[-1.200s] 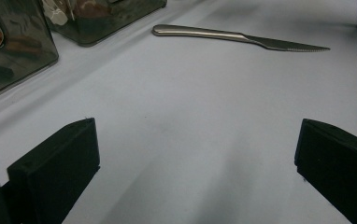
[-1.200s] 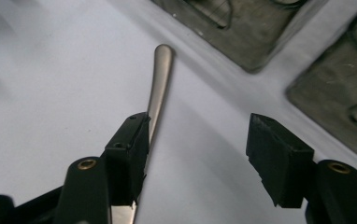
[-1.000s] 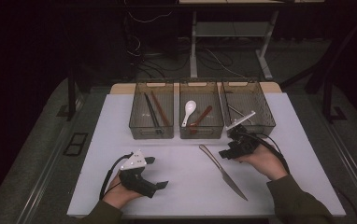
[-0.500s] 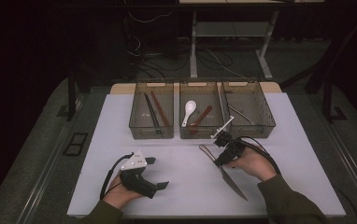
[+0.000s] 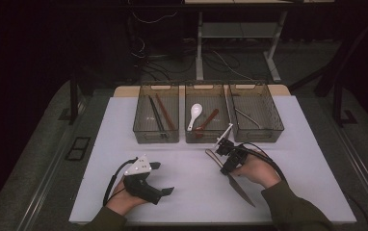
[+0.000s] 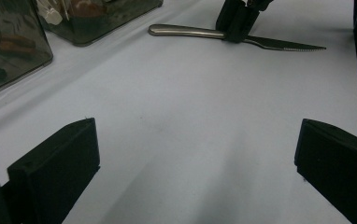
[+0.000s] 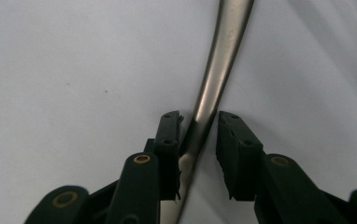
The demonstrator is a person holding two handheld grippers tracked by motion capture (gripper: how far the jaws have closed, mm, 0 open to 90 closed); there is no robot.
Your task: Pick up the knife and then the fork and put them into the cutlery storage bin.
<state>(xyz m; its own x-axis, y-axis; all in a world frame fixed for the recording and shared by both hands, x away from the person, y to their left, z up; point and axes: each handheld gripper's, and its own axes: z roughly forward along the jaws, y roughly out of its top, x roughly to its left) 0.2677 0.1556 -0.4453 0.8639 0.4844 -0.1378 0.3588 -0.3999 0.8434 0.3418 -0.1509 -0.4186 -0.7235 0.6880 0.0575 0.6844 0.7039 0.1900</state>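
My right gripper [image 7: 199, 135] is down over the knife [image 5: 232, 175] lying flat on the counter [image 5: 293, 159]; jaws have just been closing, straddling the handle, one touching, not clamped. Low angle suits a flat pick. Left gripper [image 5: 165, 191] rests wide open, empty.

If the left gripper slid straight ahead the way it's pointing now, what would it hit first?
Probably the knife lying across its path on the table, where the right gripper straddles it; depth is hard to judge.
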